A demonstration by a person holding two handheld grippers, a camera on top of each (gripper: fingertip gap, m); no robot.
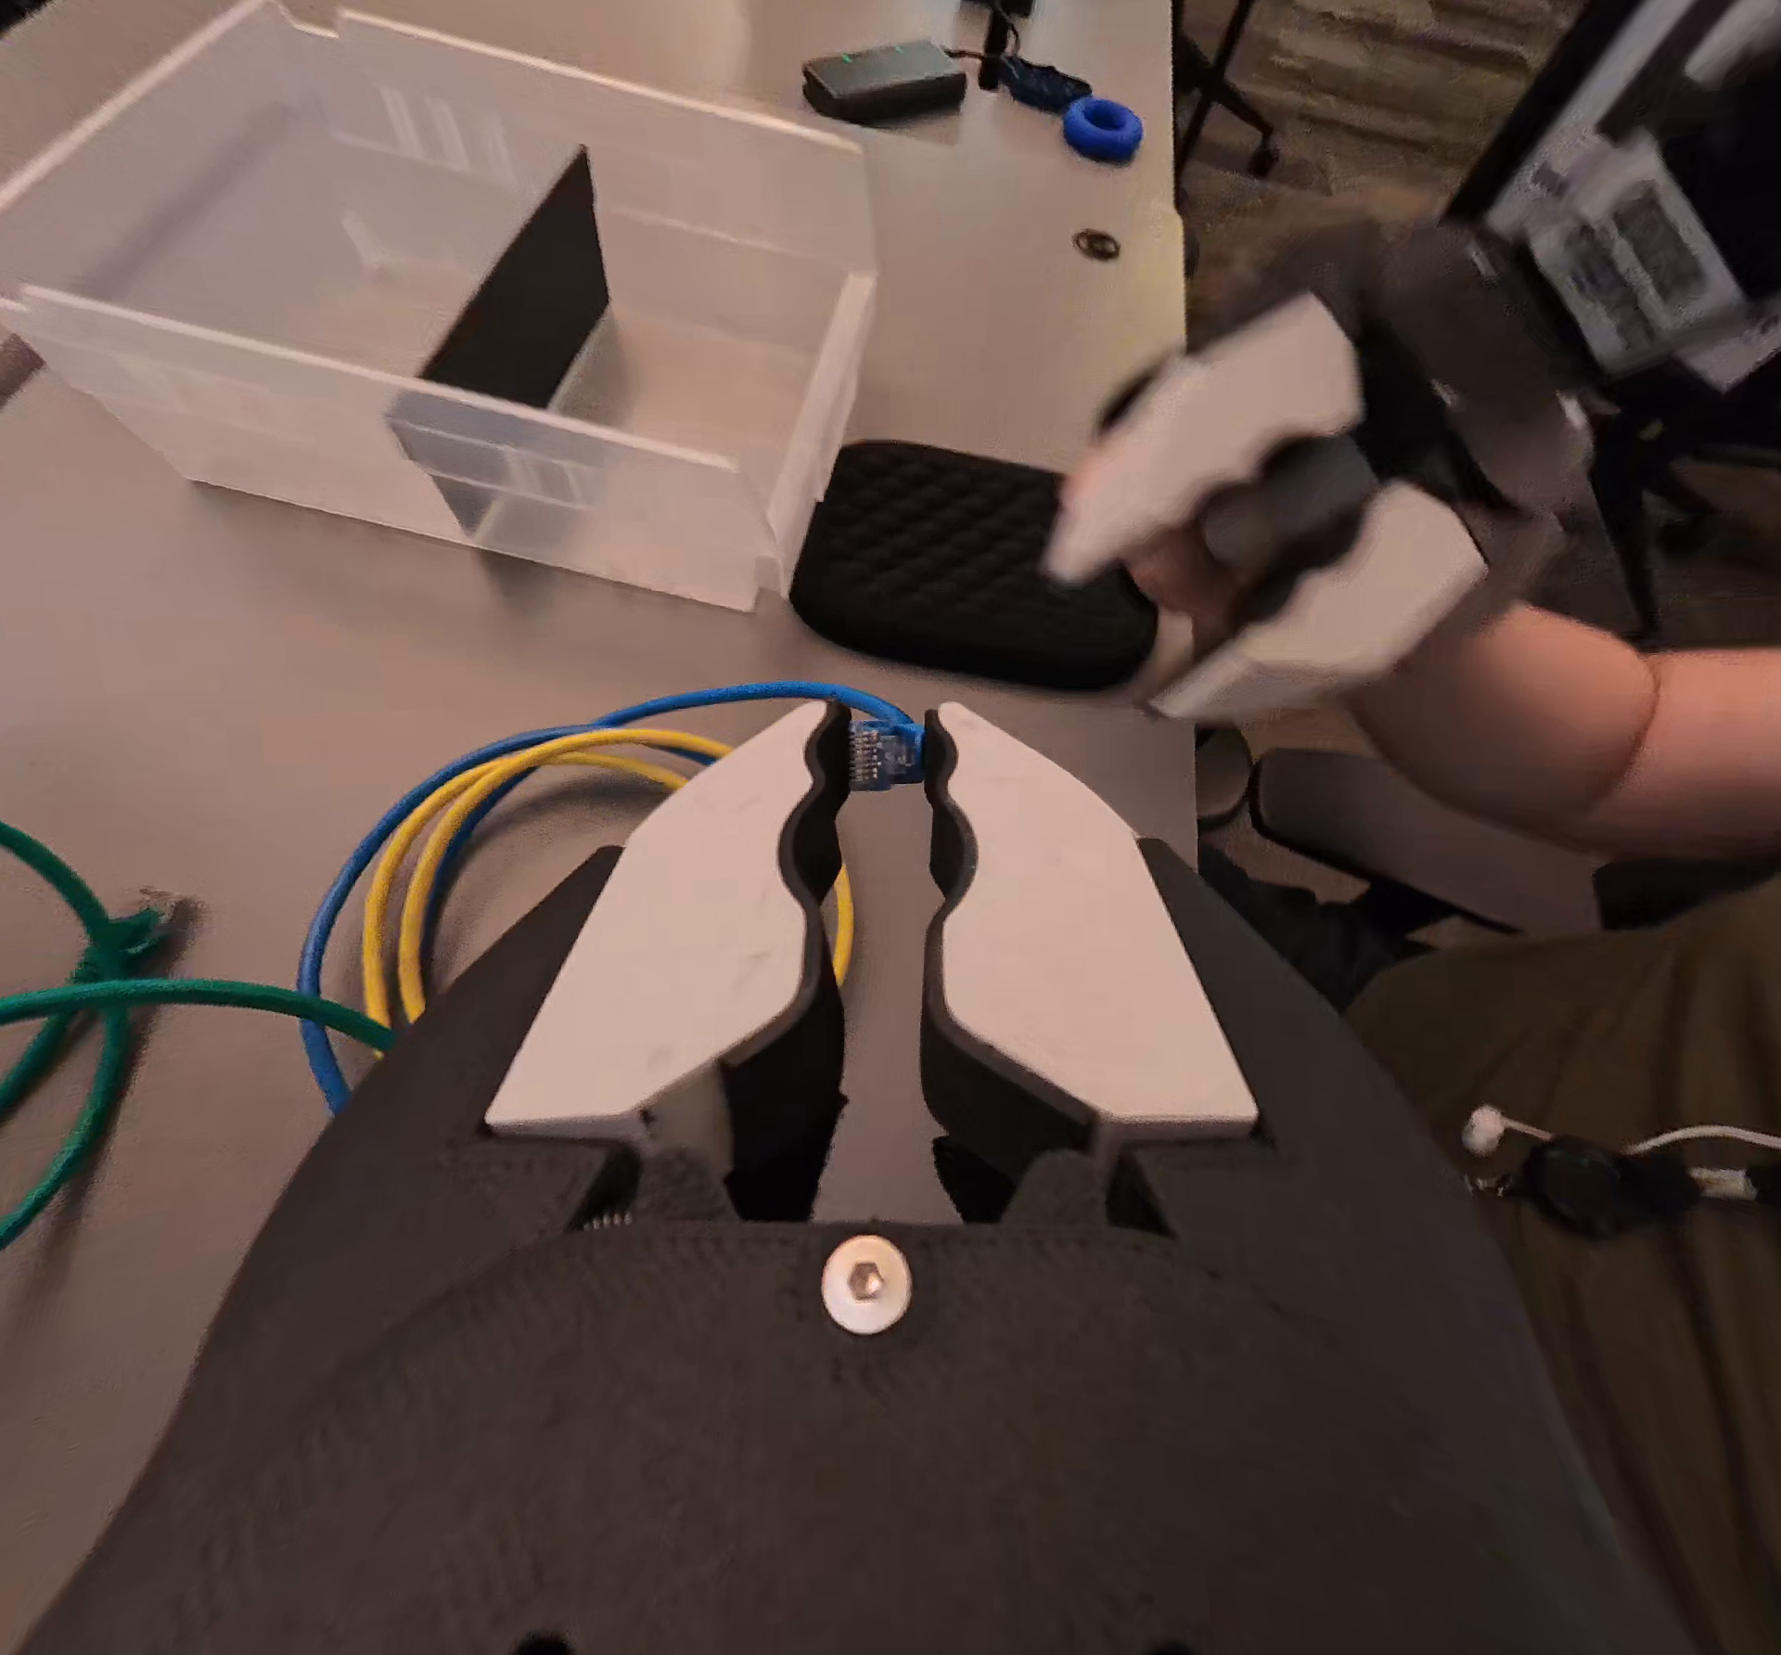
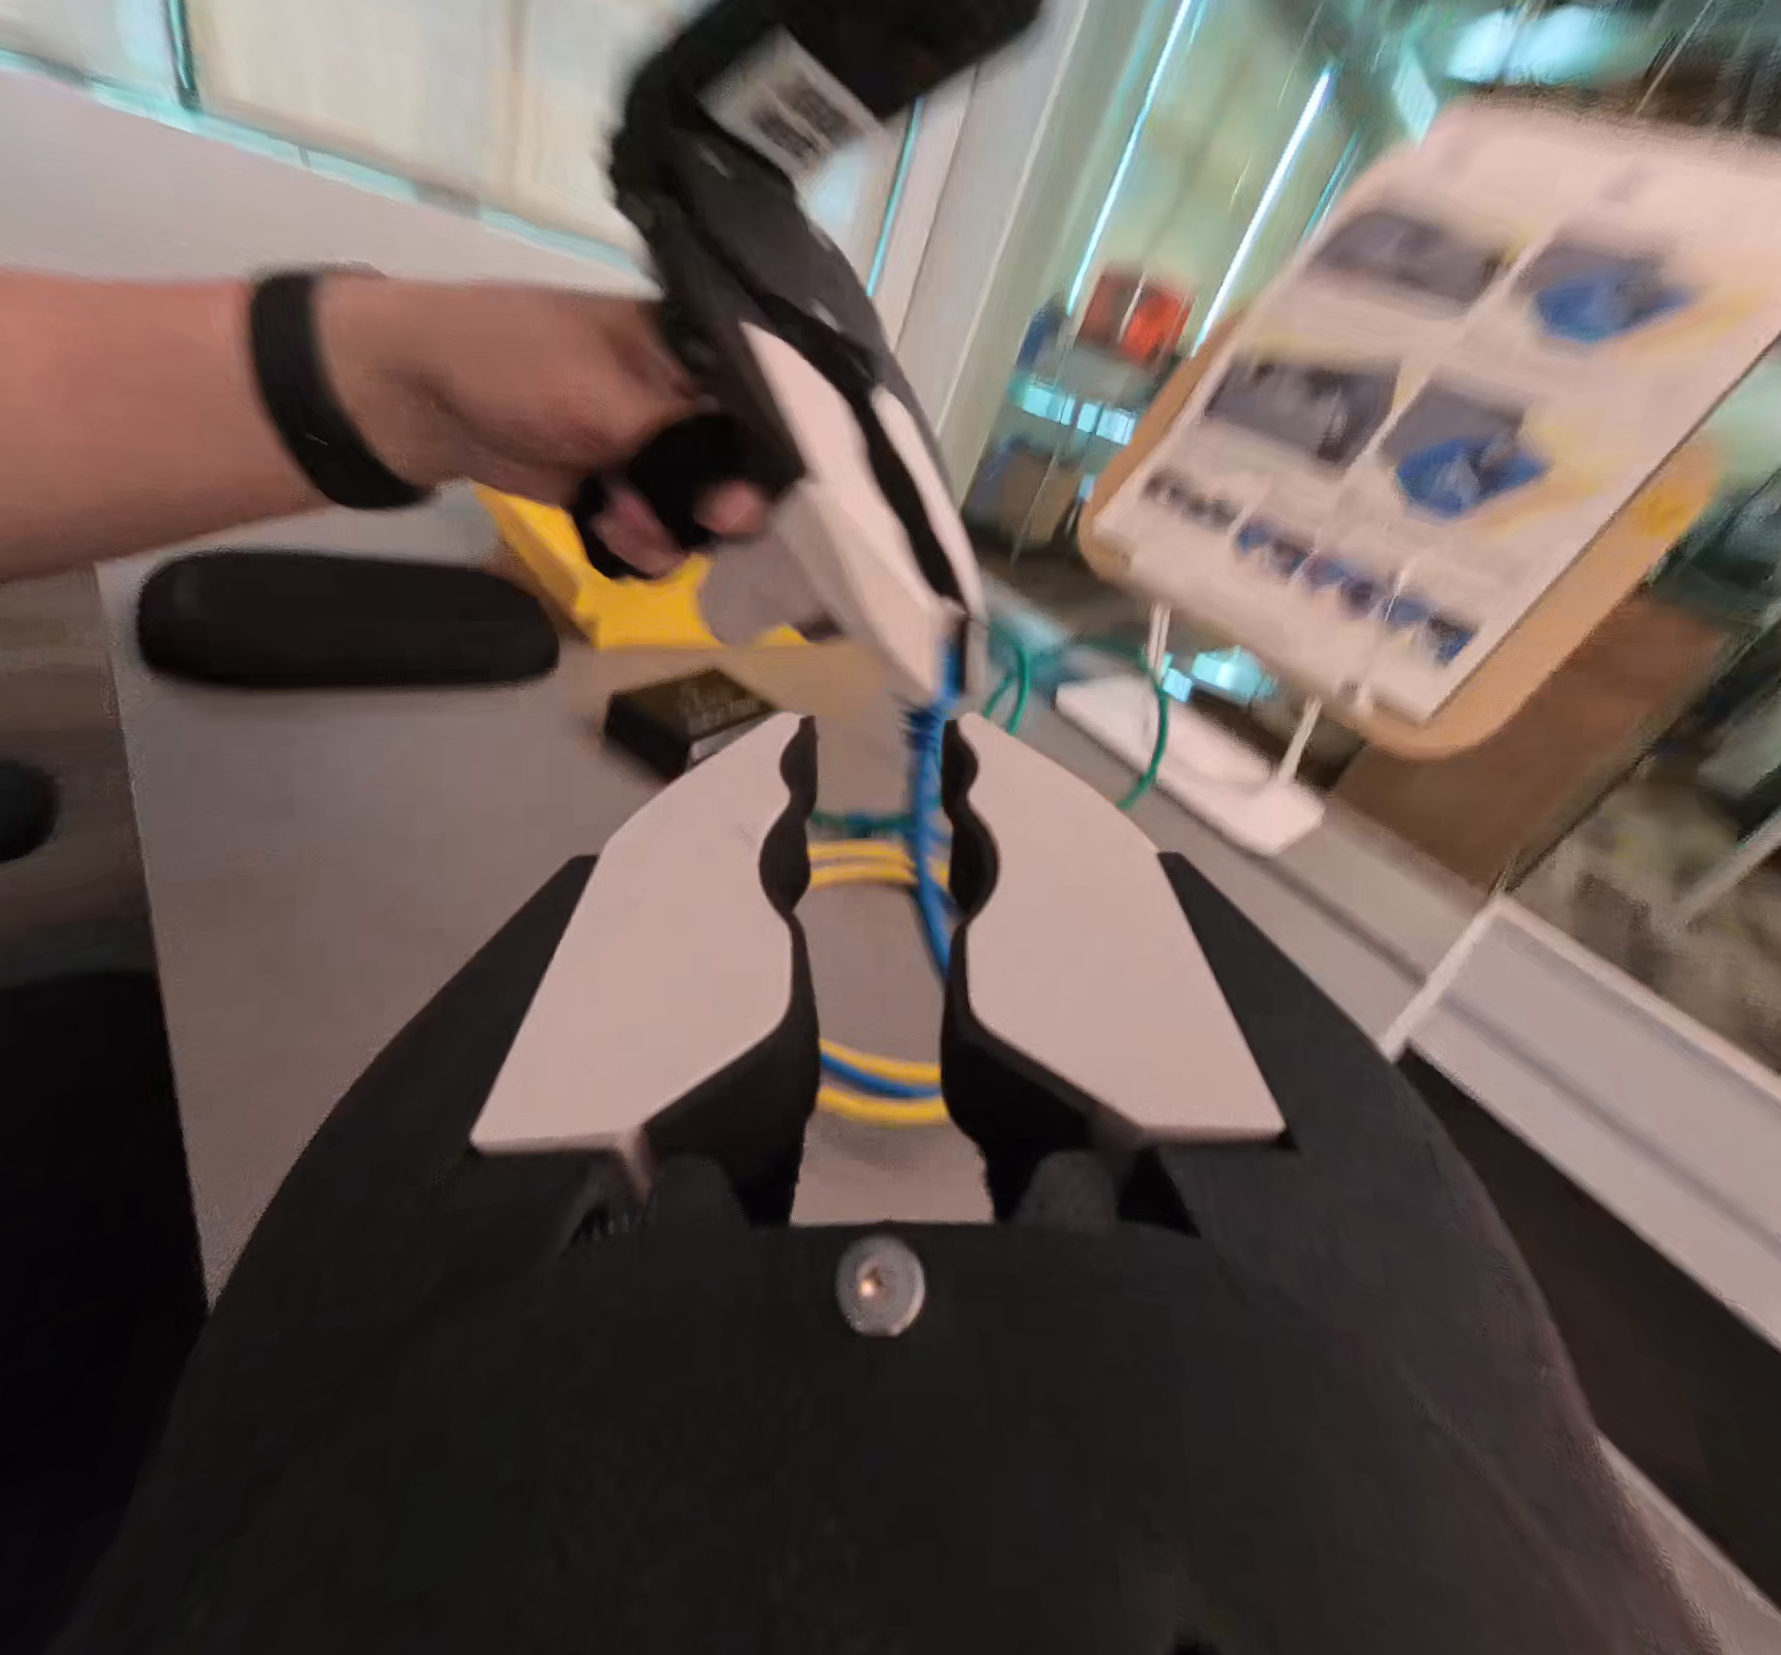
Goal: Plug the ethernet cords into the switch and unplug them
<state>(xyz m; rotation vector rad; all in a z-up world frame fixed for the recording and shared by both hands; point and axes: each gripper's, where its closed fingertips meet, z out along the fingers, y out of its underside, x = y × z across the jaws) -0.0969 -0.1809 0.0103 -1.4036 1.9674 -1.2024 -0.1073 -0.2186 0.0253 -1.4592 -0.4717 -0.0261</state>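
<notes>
My left gripper point(image 1: 885, 722) is shut on the clear plug point(image 1: 879, 756) of the blue ethernet cord point(image 1: 405, 847) and holds it just above the grey table point(image 1: 289, 741). The cord loops left beside a yellow cord point(image 1: 453, 818). A green cord point(image 1: 106, 992) lies at the far left. My right gripper point(image 2: 884, 732) is open; the blue cord point(image 2: 930, 847) hangs between its fingers, close to the right one. It also shows blurred at the right of the left wrist view point(image 1: 1243, 539). A black box with green lights point(image 1: 882, 78) sits far back.
A clear plastic bin point(image 1: 675, 375) with a black divider stands behind the cords. A black quilted pad point(image 1: 954, 558) lies beside it. A blue ring point(image 1: 1103, 126) lies near the far box. The right wrist view shows a small black box point(image 2: 675, 722), a yellow object point(image 2: 617, 587) and a white device point(image 2: 1195, 741). Some 5 cm of space lies between my two pairs of fingers.
</notes>
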